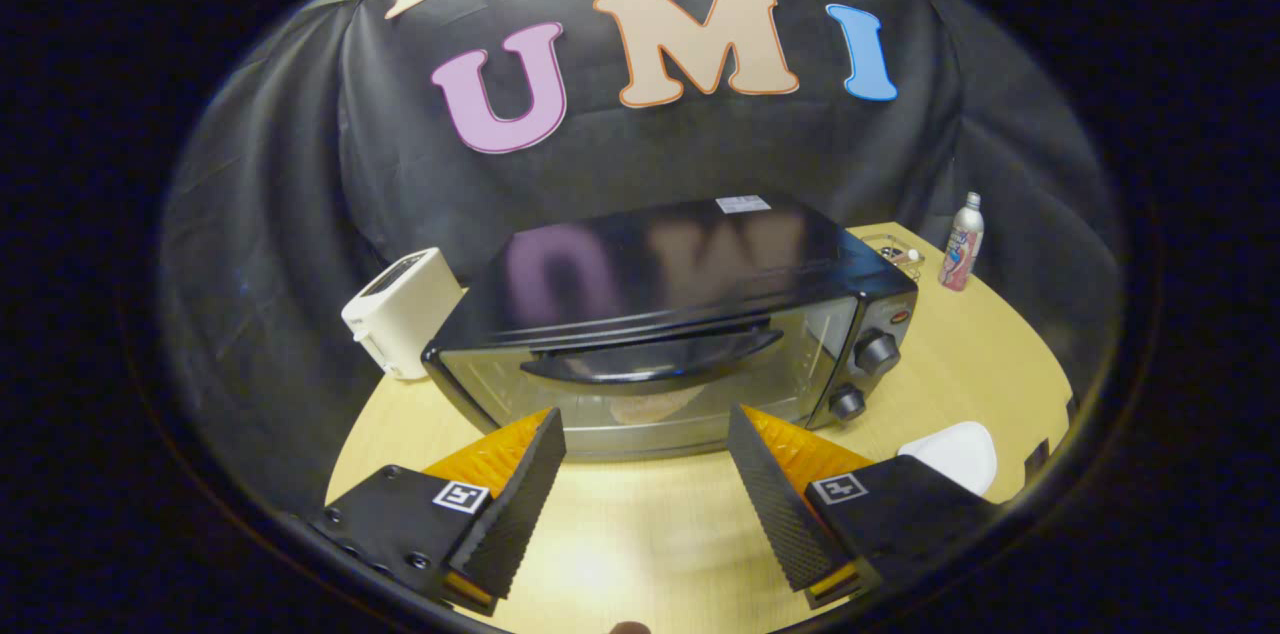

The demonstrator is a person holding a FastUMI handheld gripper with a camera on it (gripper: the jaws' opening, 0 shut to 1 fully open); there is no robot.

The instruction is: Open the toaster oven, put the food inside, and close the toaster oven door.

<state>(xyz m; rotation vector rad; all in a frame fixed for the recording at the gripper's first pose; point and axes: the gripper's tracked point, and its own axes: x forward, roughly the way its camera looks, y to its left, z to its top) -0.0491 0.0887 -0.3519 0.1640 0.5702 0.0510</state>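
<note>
The hand-held gripper [646, 434] hangs with fingers spread wide and empty above the bench [960, 364], just short of the black toaster oven [660, 314], its door closed, food [655, 404] dimly visible behind the glass.

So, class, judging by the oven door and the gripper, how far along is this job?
The black toaster oven has its glass door shut, and something pale, hard to identify, shows behind the glass. The gripper is open, holding nothing, just short of the door. Whether this is the start or the finish cannot be told.
</note>
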